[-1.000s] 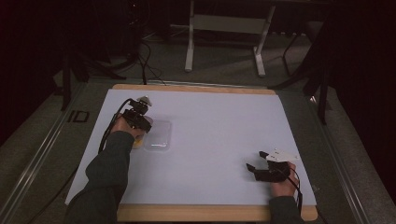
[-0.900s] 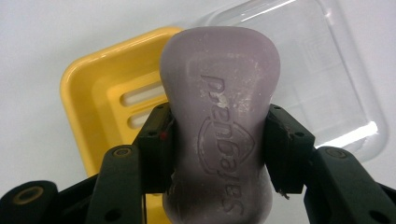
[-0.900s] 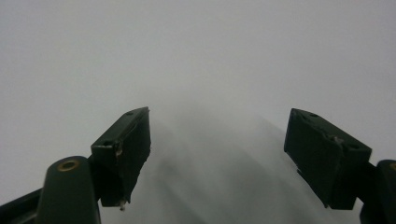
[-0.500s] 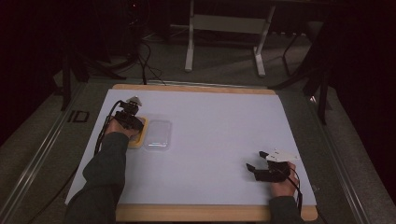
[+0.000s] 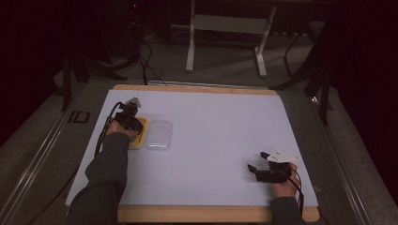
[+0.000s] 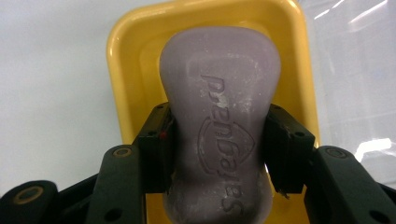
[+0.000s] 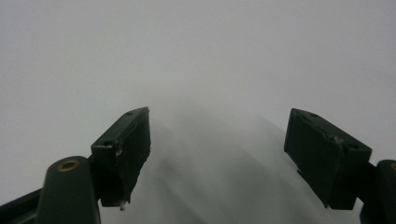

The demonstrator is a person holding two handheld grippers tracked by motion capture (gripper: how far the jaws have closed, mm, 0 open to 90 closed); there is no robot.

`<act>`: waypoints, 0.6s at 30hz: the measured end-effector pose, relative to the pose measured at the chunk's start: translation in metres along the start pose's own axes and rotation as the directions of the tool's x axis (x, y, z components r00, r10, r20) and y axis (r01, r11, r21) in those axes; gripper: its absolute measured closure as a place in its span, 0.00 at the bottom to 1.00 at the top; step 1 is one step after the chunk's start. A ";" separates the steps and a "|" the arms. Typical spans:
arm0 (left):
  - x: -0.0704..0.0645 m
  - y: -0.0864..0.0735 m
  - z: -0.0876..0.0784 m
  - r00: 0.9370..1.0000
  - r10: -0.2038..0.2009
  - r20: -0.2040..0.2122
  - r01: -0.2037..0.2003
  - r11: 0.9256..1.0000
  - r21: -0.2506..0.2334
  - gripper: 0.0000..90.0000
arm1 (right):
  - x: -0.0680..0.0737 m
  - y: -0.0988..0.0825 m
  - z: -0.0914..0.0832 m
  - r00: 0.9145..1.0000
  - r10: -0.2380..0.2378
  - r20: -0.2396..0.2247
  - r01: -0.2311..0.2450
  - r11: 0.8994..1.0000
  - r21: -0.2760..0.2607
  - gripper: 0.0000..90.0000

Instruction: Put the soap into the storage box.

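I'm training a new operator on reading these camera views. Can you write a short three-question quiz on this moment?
1. True or false: the left gripper has its jaws closed on the purple soap bar.
2. What does the soap bar sit over? A) the yellow soap dish B) the clear plastic lid C) bare table
3. Fill in: the right gripper has its jaws ____ with nothing between them.

Key:
1. True; both pads press the bar's narrow waist.
2. A; the lid lies beside the dish, on the table.
3. Open.
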State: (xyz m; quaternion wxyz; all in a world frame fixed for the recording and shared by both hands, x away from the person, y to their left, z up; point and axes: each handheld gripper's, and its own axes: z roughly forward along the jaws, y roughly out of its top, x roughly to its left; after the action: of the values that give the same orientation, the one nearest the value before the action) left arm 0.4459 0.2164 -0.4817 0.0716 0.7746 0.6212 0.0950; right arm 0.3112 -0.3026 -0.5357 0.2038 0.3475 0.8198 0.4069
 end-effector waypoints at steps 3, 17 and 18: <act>-0.001 0.000 0.002 1.000 -0.005 0.001 0.005 1.000 0.007 0.56 | 0.000 0.000 0.000 1.000 0.000 0.000 0.000 1.000 0.000 0.25; -0.001 -0.001 0.009 1.000 0.000 0.006 0.000 1.000 0.031 0.46 | 0.000 0.000 0.000 1.000 -0.004 0.000 0.004 1.000 0.002 0.25; -0.001 -0.002 0.009 1.000 0.012 -0.004 -0.012 1.000 0.027 0.45 | 0.000 0.000 0.000 1.000 -0.004 0.000 0.004 1.000 0.003 0.25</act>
State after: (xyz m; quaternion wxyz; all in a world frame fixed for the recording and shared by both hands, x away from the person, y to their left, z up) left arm 0.4458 0.2165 -0.4908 0.0591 0.7791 0.6178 0.0886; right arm 0.3112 -0.3024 -0.5358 0.2041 0.3464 0.8209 0.4054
